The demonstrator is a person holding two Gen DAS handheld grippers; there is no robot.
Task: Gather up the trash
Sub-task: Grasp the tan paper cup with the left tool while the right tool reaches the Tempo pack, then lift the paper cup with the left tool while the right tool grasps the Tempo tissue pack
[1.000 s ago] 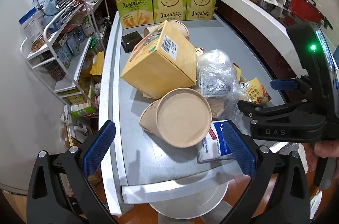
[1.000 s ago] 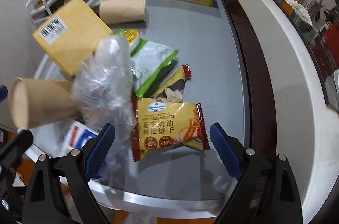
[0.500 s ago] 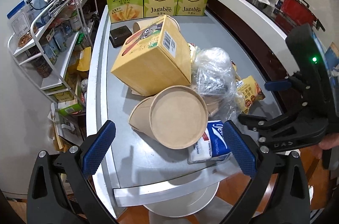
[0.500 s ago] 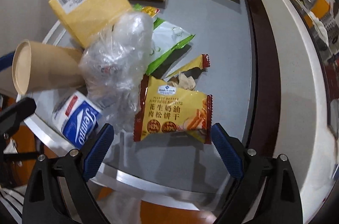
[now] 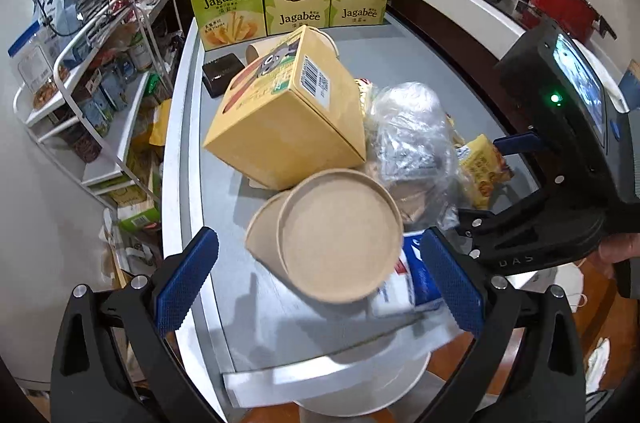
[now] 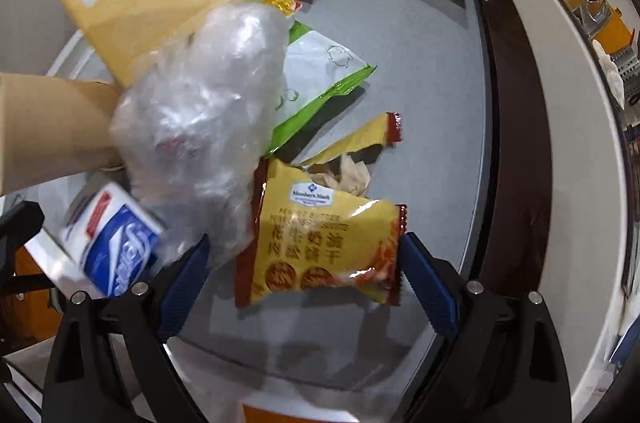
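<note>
**Two open grippers over a table of snack trash**

Through the right wrist camera we see the right gripper [image 6: 304, 277] with its blue pads spread wide on either side of a yellow biscuit packet [image 6: 324, 243] with red sealed edges. The packet lies flat on the grey table [image 6: 420, 63], and we cannot tell whether the pads touch it. Just left of the packet sits a crumpled clear plastic bag [image 6: 200, 119], and beside that a blue and white tissue pack [image 6: 116, 247]. Beyond the packet lie a torn yellow wrapper [image 6: 352, 139] and a green and white snack bag [image 6: 316, 75].

Through the left wrist camera we see the left gripper [image 5: 320, 279], its jaws also spread wide and gripping nothing. Between its pads in this view is a brown paper cup [image 5: 332, 235] lying on its side with the round end towards us. Behind the cup a yellow cardboard box [image 5: 288, 119] leans tilted against the pile. At the far end of the table stand three green Jagabee boxes [image 5: 292, 1] in a row, with a small black box [image 5: 222, 73] near them. A white wire shelf rack [image 5: 88, 79] stands to the left of the table.
</note>
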